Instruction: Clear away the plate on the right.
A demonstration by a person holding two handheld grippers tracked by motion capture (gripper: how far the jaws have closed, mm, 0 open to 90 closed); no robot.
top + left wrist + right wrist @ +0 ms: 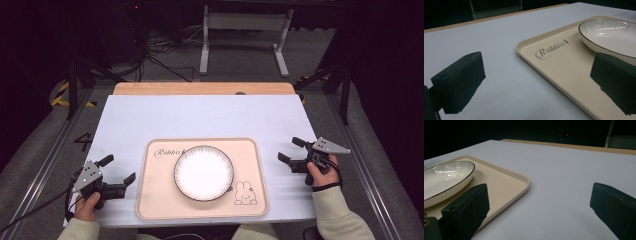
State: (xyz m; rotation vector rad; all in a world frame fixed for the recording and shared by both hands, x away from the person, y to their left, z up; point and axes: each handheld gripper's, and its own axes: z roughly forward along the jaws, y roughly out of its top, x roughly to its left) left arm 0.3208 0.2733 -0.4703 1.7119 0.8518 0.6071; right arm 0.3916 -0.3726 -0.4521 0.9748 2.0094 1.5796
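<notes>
Plate [203, 172] first: it sits in the middle of the beige tray [150, 200], untouched, and both my tools flank that tray. My left gripper [120, 172] has its jaws spread wide with nothing between them; in the left gripper view the near corner of the tray [554, 75] runs between the two black pads, and the plate [614, 37] lies just beyond the pad on the tray's side. My right gripper [291, 150] is likewise wide open and empty, hovering off the tray's right edge; in the right gripper view the tray [521, 182] and the plate [446, 180] lie towards one pad, with bare pale surface [564, 195] ahead.

Outward from the tray, the pale surface [200, 115] carries nothing else, with a wooden strip [200, 88] along its far edge.

My worry is the plate's rim: it is shallow, glazed and low, so a jaw coming in flat could skate under or over it and push the plate across the tray instead of catching it. Gripping the tray from one side alone could tilt it and let the plate slide towards the low edge. Uneven timing between my two hands would do the same.
</notes>
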